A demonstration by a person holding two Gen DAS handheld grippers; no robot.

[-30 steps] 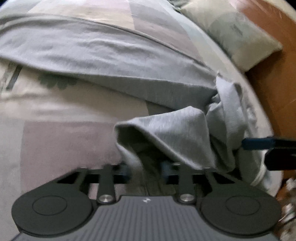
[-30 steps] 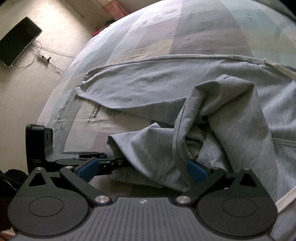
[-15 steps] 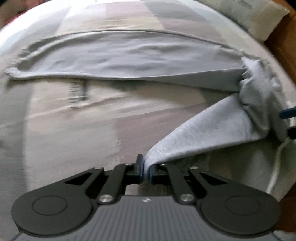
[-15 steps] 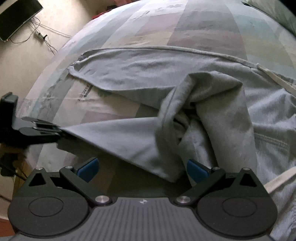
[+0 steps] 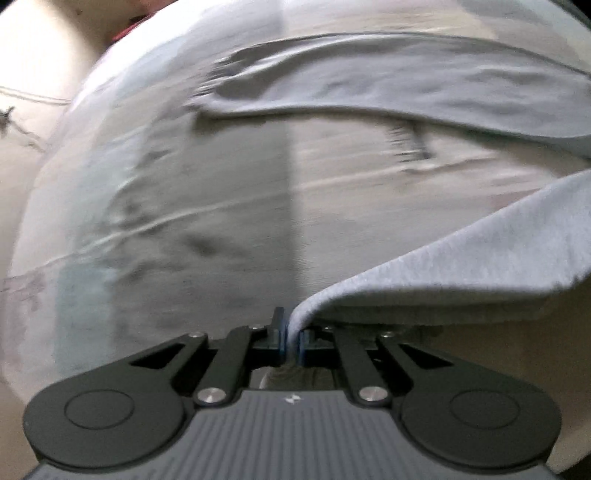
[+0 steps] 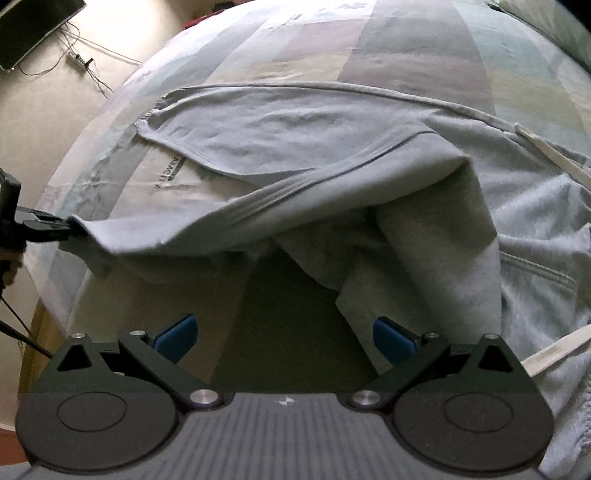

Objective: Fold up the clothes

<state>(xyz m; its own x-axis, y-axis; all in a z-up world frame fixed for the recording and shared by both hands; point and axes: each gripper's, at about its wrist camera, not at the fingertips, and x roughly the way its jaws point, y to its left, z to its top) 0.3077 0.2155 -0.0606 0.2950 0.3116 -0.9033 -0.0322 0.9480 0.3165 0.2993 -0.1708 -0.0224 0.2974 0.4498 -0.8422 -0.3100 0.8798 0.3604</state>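
Observation:
Grey sweatpants (image 6: pixel 295 147) lie across a patchwork bedsheet (image 6: pixel 424 48). One leg lies flat toward the far left. The other leg (image 6: pixel 221 218) is stretched out to the left, lifted off the bed. My left gripper (image 5: pixel 291 334) is shut on that leg's hem (image 5: pixel 461 258); in the right wrist view the left gripper (image 6: pixel 48 225) shows at the left edge holding the cloth. My right gripper (image 6: pixel 284 336) stands open near the bed's front, with bare sheet between its blue pads (image 6: pixel 391 341). A white drawstring (image 6: pixel 554 354) trails at the right.
The bed's edge curves down to a beige floor (image 6: pixel 55 92) with a power strip and cables (image 6: pixel 79 59). A dark flat screen (image 6: pixel 33 26) stands at the top left. A pillow corner (image 6: pixel 554 22) shows at the top right.
My left gripper closed on the bunched leg's hem and pulled it out to the left, straightening the leg. The right gripper stayed open and drew back a little from the cloth.

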